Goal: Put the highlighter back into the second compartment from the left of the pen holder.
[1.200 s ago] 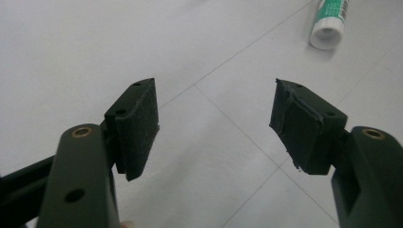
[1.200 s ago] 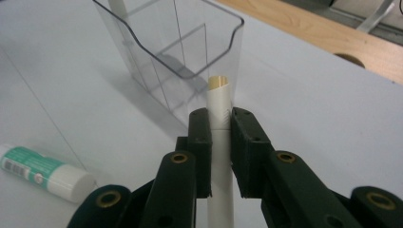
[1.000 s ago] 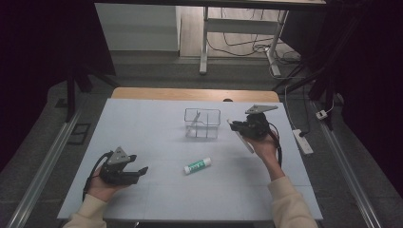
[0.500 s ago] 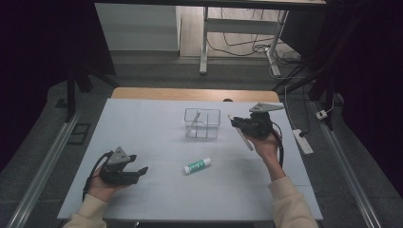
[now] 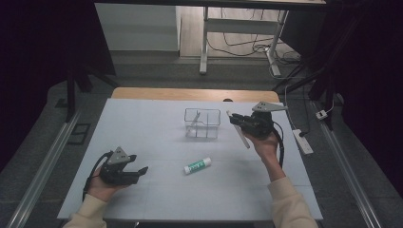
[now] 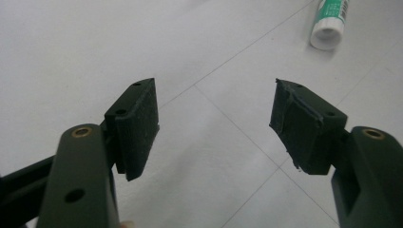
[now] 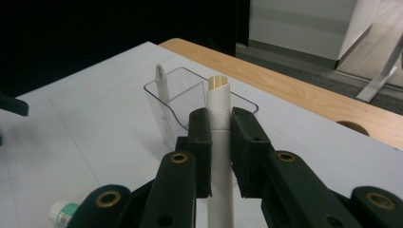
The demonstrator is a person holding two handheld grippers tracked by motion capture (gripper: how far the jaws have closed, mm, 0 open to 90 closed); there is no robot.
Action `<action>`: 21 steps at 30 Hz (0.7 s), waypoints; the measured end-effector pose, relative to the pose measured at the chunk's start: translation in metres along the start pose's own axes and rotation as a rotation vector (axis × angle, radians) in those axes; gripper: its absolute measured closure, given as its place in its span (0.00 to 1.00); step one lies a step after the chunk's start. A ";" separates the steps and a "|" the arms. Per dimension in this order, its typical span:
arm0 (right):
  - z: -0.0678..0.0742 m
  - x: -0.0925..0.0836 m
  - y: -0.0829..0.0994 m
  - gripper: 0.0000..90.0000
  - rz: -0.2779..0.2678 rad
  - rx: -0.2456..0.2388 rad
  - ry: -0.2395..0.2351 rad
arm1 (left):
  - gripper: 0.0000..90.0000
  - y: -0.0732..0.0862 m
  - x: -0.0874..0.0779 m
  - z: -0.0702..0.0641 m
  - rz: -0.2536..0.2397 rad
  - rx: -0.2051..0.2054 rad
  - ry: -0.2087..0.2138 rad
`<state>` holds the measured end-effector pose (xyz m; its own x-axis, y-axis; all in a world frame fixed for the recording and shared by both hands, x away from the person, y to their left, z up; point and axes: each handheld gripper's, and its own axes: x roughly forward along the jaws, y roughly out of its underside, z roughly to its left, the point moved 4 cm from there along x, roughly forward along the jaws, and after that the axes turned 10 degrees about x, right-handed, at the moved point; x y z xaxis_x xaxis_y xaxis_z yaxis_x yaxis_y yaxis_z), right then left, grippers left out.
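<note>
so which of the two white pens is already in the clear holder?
The slimmer white pen with the pointed cap; it stands leaning inside the clear holder. The thicker white pen with the tan end is clamped in the right gripper, outside the holder.

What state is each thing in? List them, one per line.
Left gripper: open, empty, low over the table.
Right gripper: shut on the white pen.
Clear holder: upright, one pen standing inside.
Glue stick: capped, lying flat on the table.
</note>
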<state>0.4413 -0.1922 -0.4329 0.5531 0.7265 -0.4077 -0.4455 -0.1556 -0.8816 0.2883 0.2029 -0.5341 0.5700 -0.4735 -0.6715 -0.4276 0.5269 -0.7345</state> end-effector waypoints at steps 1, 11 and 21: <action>0.001 0.000 -0.001 0.87 -0.007 -0.001 -0.002 | 0.37 0.000 0.000 0.000 0.000 0.000 0.000; 0.009 0.000 -0.011 0.86 -0.073 -0.001 -0.015 | 0.37 0.000 0.000 0.003 -0.003 -0.009 0.002; 0.019 0.013 -0.025 0.86 -0.106 -0.009 -0.027 | 0.37 0.000 0.000 0.004 -0.010 -0.010 0.007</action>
<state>0.4459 -0.1661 -0.4111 0.5774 0.7571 -0.3054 -0.3793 -0.0825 -0.9216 0.2904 0.2059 -0.5336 0.5698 -0.4834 -0.6646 -0.4291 0.5147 -0.7423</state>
